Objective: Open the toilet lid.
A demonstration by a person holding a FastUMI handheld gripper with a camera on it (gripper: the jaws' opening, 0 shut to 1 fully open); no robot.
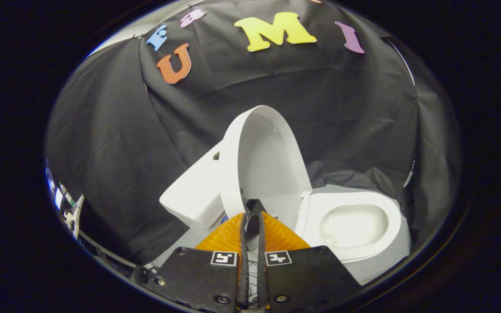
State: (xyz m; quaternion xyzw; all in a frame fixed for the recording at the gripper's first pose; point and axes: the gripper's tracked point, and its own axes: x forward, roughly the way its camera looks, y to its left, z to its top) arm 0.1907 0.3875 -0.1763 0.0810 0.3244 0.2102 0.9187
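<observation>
A white toilet stands against the black cloth wall, seen tilted. Its lid (272,161) is raised and leans back toward the tank (192,198), with its hollow inner side facing me. The seat (392,213) lies flat around the open bowl (352,226), to the right of the lid. My gripper (254,208) is shut, its fingers pressed together with only a thin dark slit between them and nothing held. The fingertips (257,204) sit right at the lid's lower edge near the hinge; I cannot tell whether they touch it.
Black cloth drapes behind and around the toilet. A pale floor patch (181,243) shows below the tank. At the far left, past the cloth's edge, there is a strip of clutter (70,208).
</observation>
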